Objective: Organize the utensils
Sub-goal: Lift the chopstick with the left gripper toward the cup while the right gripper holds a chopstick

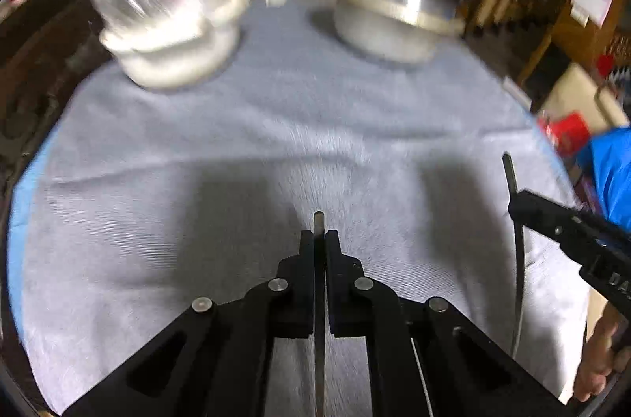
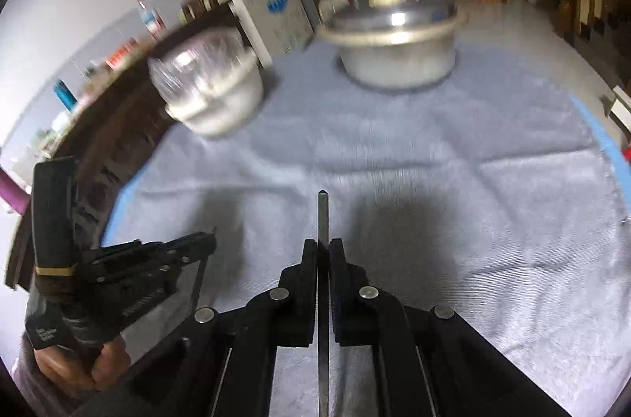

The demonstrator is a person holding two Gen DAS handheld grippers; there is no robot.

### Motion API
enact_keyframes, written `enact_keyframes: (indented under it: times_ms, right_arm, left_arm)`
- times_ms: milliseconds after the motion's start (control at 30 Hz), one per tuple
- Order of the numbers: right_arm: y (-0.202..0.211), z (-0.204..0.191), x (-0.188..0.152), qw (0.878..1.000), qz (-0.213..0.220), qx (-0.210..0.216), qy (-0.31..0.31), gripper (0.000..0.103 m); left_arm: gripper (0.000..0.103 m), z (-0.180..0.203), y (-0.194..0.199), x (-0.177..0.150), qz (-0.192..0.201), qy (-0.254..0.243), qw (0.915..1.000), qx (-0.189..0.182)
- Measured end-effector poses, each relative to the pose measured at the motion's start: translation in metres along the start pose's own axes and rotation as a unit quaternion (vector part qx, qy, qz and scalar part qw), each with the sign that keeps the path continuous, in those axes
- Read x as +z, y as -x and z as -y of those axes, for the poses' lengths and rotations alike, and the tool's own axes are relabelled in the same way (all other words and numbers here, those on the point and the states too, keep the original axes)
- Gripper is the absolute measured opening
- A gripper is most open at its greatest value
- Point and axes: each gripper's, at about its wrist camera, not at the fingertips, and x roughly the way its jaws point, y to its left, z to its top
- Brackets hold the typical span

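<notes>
Two thin flat grey metal utensil handles stood edge-on above the cloth: one (image 1: 319, 298) clamped between the left gripper's (image 1: 320, 239) fingers, the other (image 2: 323, 279) between the right gripper's (image 2: 323, 247).

Only "DA" reads, white letters on the right claw's (image 1: 516, 206) body.

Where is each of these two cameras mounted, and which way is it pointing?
Left wrist view: sits on the left tongs, looking forward along them over the grey cloth; the right tongs show at right.
Right wrist view: sits on the right tongs, looking forward likewise; the left tongs and a hand show at left.
Shared: the lidded metal pot and the white bowl stack; each tongs grips a thin metal utensil.
</notes>
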Motion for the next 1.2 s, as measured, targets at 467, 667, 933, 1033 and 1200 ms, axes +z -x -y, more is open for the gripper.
enact_keyframes:
  times_ms: [467,667,933,1033,1200]
  right_arm:
    - [0.1,-0.019,-0.049,0.983,0.181,0.039,-0.004,0.007]
    - [0.134,-0.024,-0.069,0.975,0.221,0.032,-0.011,0.007]
    - [0.161,-0.019,-0.079,0.965,0.261,0.012,-0.027,0.007]
    - [0.172,-0.017,-0.078,0.962,0.272,0.01,-0.027,0.007]
    - [0.187,-0.013,-0.082,0.956,0.291,0.005,-0.025,0.007]
  left_arm:
    - [0.005,-0.01,0.142,-0.052,0.236,0.051,0.9703,0.008]
    - [0.005,-0.01,0.163,-0.07,0.266,0.056,0.9624,0.0]
    - [0.005,-0.002,0.19,-0.081,0.293,0.053,0.9548,0.005]
    - [0.005,0.0,0.195,-0.082,0.299,0.052,0.9528,0.007]
    - [0.005,0.002,0.202,-0.086,0.307,0.056,0.95,0.004]
